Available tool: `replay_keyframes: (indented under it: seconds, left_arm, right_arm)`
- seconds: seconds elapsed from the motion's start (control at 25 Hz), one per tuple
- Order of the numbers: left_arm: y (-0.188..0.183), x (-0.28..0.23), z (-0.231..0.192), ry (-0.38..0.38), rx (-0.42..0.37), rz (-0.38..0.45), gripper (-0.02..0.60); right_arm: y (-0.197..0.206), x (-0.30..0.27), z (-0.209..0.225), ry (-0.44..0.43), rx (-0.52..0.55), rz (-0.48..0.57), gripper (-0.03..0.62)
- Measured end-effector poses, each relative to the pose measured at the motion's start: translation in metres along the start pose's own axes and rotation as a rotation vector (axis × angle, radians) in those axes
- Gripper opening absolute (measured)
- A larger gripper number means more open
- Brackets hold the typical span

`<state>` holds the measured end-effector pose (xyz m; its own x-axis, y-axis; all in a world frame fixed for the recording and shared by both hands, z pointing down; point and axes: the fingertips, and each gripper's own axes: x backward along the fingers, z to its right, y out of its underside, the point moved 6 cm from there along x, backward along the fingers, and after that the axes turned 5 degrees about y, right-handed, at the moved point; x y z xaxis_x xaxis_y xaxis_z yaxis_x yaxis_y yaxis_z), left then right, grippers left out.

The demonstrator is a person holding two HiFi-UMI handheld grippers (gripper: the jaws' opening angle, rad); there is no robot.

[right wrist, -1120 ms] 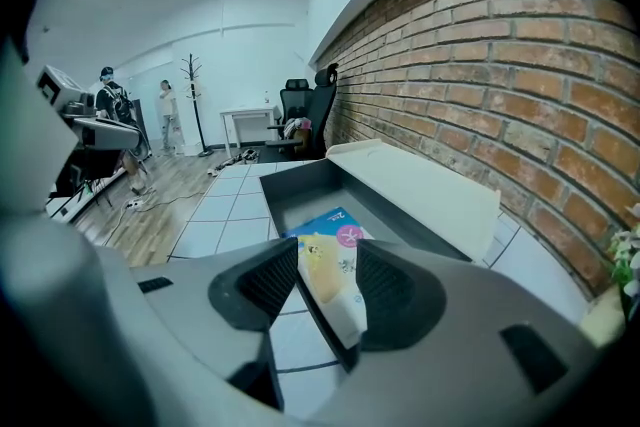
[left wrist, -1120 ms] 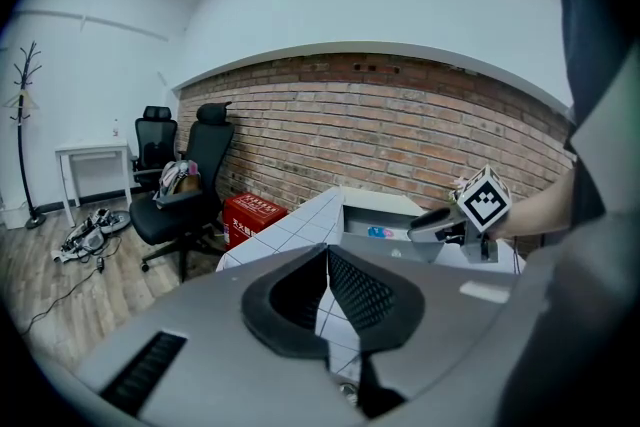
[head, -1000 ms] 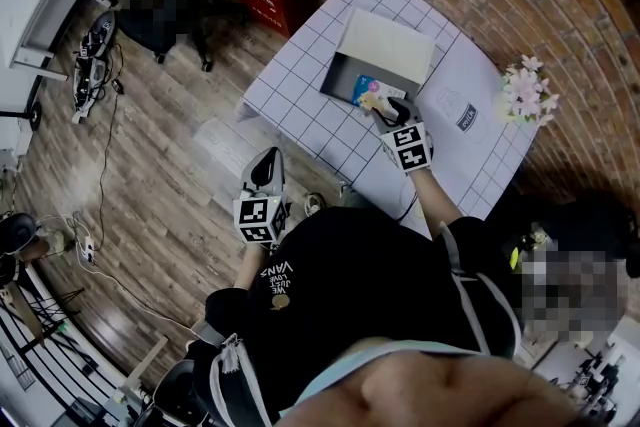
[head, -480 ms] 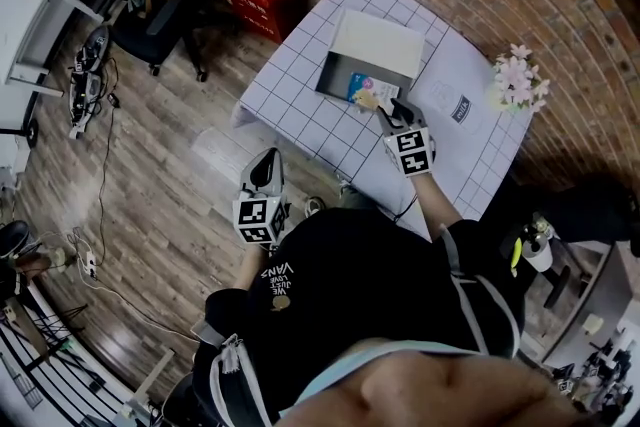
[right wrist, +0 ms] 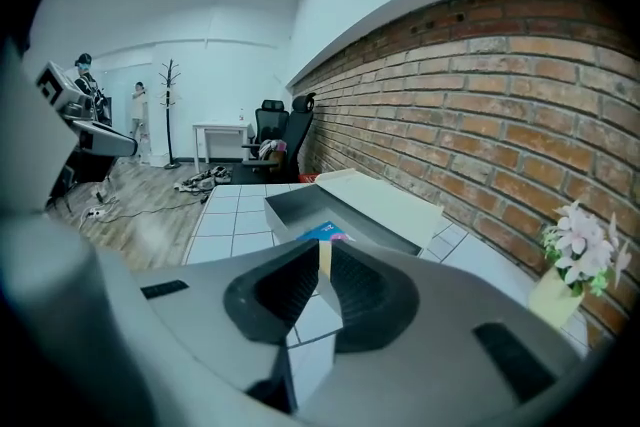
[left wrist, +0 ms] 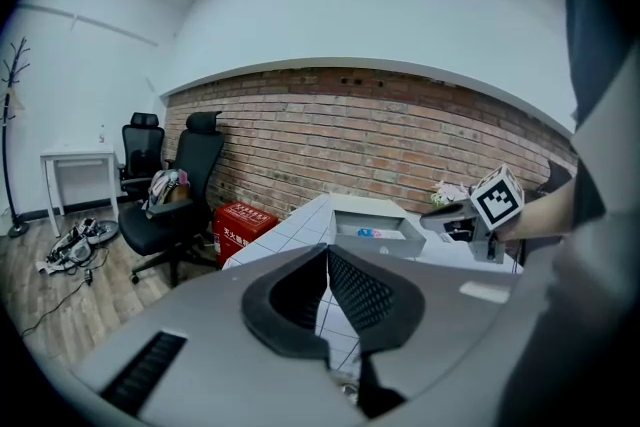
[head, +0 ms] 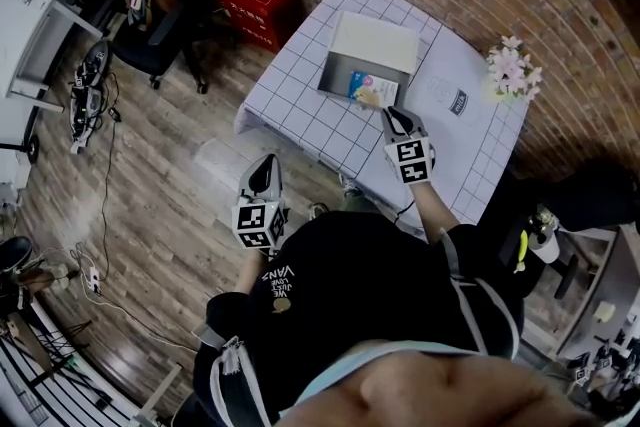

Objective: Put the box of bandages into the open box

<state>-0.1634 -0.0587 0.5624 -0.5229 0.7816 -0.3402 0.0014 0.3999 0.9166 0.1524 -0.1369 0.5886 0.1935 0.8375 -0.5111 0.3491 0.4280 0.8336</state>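
Small blue-and-tan cardboard bandage box (head: 364,90) is lying inside the open grey box (head: 333,73) on the checked tabletop (head: 290,100). Right gripper (head: 388,112) hovers just beside it, jaws slightly apart, gripping nothing. Left gripper (head: 268,161) hangs low, clenched empty.

Box of bandages (left wrist: 371,233) mostly behind wall of open box (left wrist: 372,244) in left gripper view, red crate (left wrist: 243,223) lettering unreadably small

Left grey hand-held gripper with marker cube (head: 265,165) is held near the torso at 9 o'clock, jaws together and empty. Right grey hand-held gripper (head: 393,117) is at 2 o'clock with the arm outstretched, jaws a slit apart.
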Motion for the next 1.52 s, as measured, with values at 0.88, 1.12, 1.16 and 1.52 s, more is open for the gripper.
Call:
replay_keyframes:
  seconds: [0.88,1.12,1.16,1.52]
  left_arm:
    - [0.022,0.048,-0.002,0.071,-0.012,0.006,0.012]
    - [0.03,0.056,0.003,0.084,-0.025,-0.006,0.012]
    - [0.03,0.057,0.006,0.087,-0.027,-0.005,0.011]
    - [0.026,0.055,0.03,0.09,-0.049,0.014,0.012]
  right_arm:
    - [0.016,0.076,-0.05,0.057,-0.033,0.05,0.009]
    - [0.022,0.098,-0.06,0.058,-0.036,0.073,0.006]
    - [0.023,0.101,-0.06,0.061,-0.04,0.077,0.006]
    - [0.036,0.131,-0.067,0.039,-0.095,0.116,0.003]
